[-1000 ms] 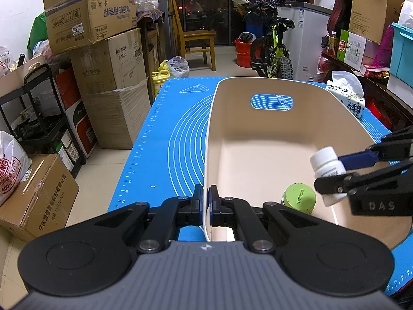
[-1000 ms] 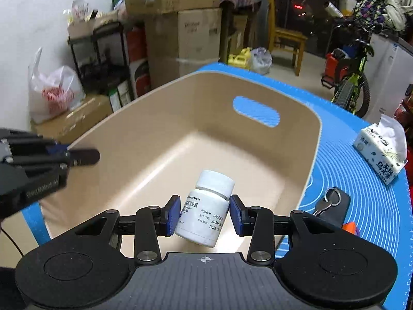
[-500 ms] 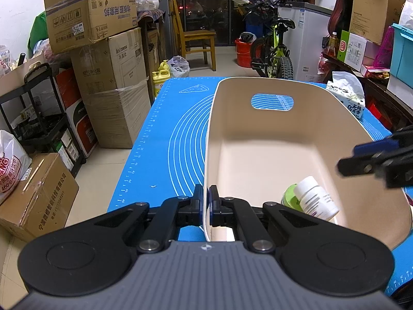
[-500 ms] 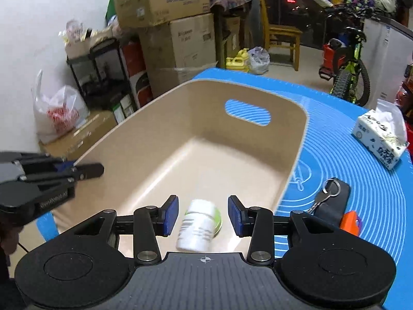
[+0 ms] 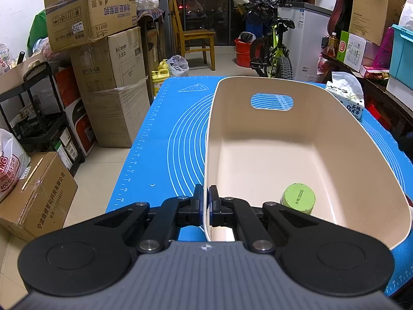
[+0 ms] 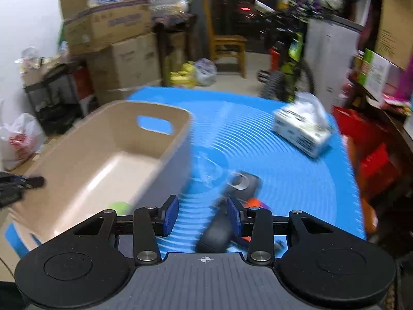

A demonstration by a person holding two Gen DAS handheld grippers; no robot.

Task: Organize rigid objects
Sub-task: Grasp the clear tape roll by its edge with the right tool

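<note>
A beige plastic bin [image 5: 361,139] stands on the blue mat [image 5: 167,134]. My left gripper [image 5: 206,202] is shut on the bin's near rim. A green-lidded jar [image 5: 298,197] sits inside the bin; the white bottle is hidden from this view. In the blurred right wrist view, my right gripper [image 6: 202,213] is open and empty above the mat, right of the bin [image 6: 165,160]. A dark key fob with a ring [image 6: 242,183], a dark oblong object [image 6: 215,232] and an orange item [image 6: 254,202] lie just ahead of its fingers.
A tissue pack [image 6: 302,131] lies on the mat at the far right, also in the left wrist view [image 5: 346,98]. Stacked cardboard boxes [image 5: 108,59], a black shelf rack [image 5: 33,118], a wooden chair [image 5: 196,38] and a bicycle [image 5: 271,49] surround the table.
My right gripper opened and dropped the white bottle into the bin. It then swung right, away from the bin, over the items on the mat. The left gripper has not moved.
</note>
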